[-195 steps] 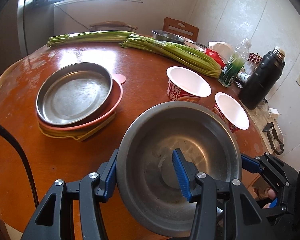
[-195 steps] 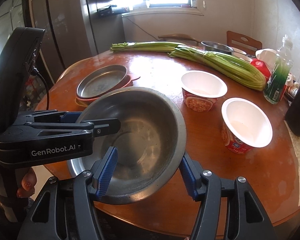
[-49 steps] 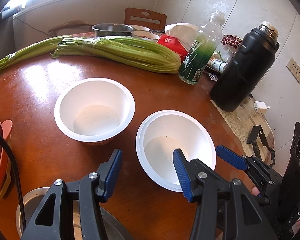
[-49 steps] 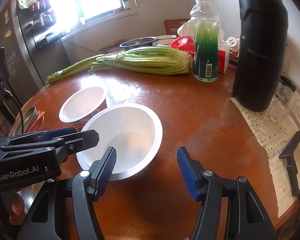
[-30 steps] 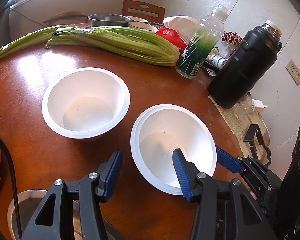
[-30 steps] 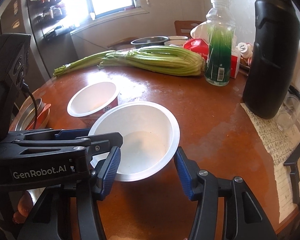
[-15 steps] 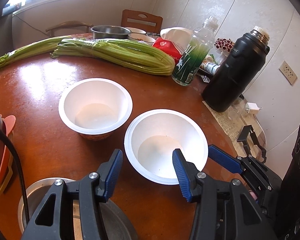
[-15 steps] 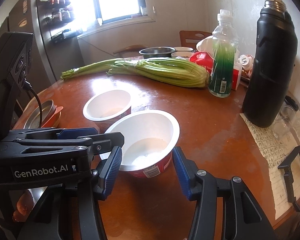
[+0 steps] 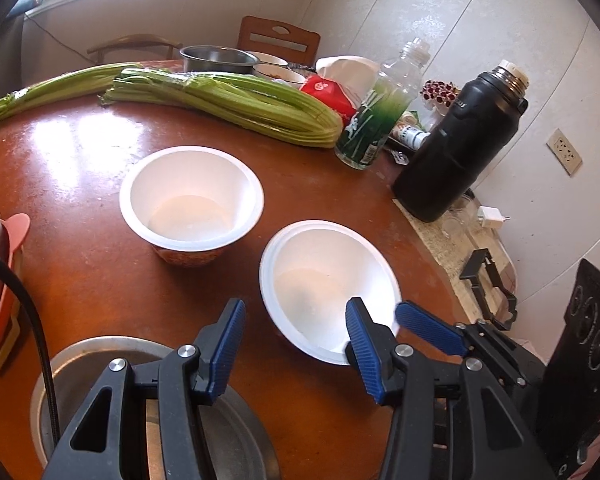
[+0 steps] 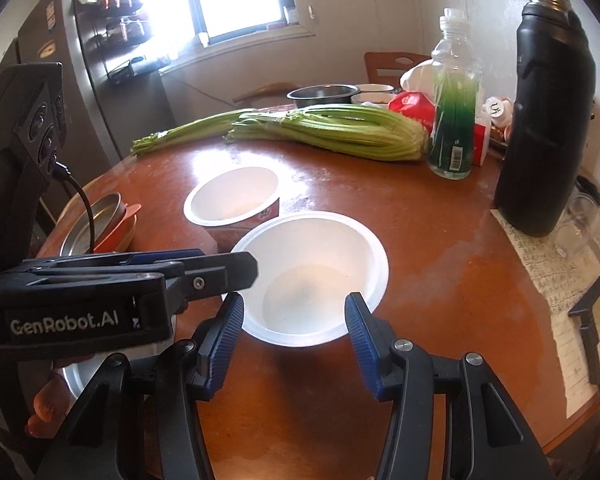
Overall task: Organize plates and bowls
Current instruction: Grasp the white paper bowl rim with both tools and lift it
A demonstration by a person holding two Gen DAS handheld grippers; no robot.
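Two white paper bowls stand on the round brown table (image 9: 80, 160). The near bowl (image 10: 308, 272) sits between the blue pads of my right gripper (image 10: 294, 320), which is shut on its lower sides, and it tips toward the camera. The far bowl (image 9: 192, 196) stands free behind it. My left gripper (image 9: 296, 328) is open at the near bowl's (image 9: 328, 292) left rim. Its right finger overlaps the bowl and its left finger is clear of it. A steel bowl (image 9: 236, 436) rests under the left gripper near the table's front edge.
A stack of plates (image 10: 100, 224) with a steel one on top lies at the left. Celery bundles (image 9: 228, 100), a green bottle (image 9: 376, 120), a black flask (image 9: 460, 144) and a steel pot (image 9: 216, 60) fill the back. A paper and a black clamp (image 10: 592, 320) lie at the right edge.
The steel bowl that both grippers held is now down on the table. The right jaws have narrowed onto the near white bowl, which has tipped up between them. The left gripper's opening is unchanged.
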